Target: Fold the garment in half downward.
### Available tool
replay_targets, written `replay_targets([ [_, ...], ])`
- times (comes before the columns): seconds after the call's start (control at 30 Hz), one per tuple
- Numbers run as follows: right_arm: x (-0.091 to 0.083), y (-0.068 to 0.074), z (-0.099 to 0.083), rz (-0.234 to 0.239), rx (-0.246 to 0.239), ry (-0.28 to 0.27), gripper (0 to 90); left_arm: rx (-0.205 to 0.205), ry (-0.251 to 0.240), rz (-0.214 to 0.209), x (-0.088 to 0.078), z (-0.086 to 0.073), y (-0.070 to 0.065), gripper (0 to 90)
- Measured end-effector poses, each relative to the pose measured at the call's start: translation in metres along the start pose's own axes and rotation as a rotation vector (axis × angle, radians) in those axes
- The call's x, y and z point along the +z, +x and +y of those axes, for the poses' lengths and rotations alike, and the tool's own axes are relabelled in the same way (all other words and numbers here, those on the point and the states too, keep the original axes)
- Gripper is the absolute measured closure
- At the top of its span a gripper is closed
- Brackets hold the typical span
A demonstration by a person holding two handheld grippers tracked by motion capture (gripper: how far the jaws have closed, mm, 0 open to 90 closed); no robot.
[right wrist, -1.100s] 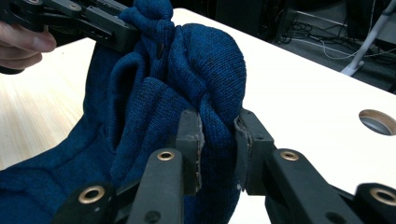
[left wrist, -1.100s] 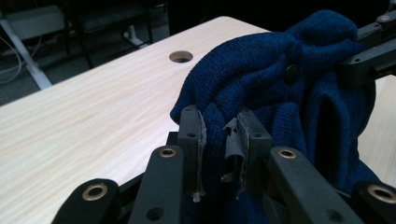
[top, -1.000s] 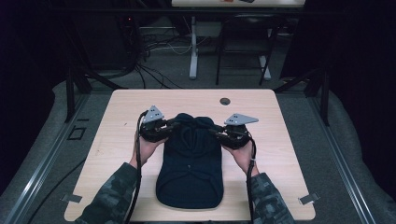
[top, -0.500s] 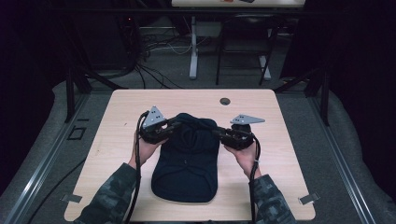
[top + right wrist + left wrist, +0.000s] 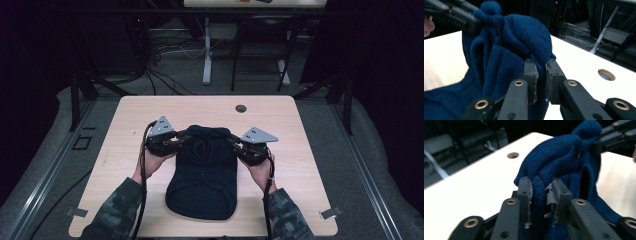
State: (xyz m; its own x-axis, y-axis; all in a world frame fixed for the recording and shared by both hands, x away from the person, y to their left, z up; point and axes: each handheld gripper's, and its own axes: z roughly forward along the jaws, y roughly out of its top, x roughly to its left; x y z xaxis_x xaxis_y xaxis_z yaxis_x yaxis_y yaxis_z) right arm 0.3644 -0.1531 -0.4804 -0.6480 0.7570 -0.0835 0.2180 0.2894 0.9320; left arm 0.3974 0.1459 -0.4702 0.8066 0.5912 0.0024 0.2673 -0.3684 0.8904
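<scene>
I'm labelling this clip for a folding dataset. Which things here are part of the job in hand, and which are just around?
In the job:
- blue knitted garment, far edge lifted off the table
- left gripper, shut on its fabric
- right gripper, shut on its fabric

Just around:
- wooden table and its round hole
- cables on the floor

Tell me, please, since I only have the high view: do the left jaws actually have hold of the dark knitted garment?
Observer: Yes. In the left gripper view, the left gripper pinches a fold of the knitted garment between its jaws.
Operator: And the right one?
Observer: The right gripper is likewise shut on a fold.
Operator: Is the garment black?
Observer: No, up close it is a deep blue knit.
</scene>
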Motion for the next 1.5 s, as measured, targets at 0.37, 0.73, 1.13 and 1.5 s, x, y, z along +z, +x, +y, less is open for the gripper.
replay_targets([
  [0.37, 0.000, 0.000, -0.002, 0.014, -0.065, 0.010, 80.3, 0.070, 0.041, 0.047, 0.006, -0.013, -0.013, 75.3],
  [0.73, -0.002, 0.005, -0.008, 0.063, -0.061, 0.089, 78.7, 0.228, 0.034, 0.188, -0.003, -0.024, -0.038, 76.3],
  [1.13, -0.009, 0.007, -0.013, 0.102, -0.054, 0.153, 74.6, 0.267, 0.013, 0.192, -0.008, -0.024, -0.046, 76.5],
  [1.5, -0.016, 0.018, -0.026, 0.108, -0.088, 0.204, 73.5, 0.308, 0.013, 0.200, -0.011, -0.035, -0.057, 75.1],
])
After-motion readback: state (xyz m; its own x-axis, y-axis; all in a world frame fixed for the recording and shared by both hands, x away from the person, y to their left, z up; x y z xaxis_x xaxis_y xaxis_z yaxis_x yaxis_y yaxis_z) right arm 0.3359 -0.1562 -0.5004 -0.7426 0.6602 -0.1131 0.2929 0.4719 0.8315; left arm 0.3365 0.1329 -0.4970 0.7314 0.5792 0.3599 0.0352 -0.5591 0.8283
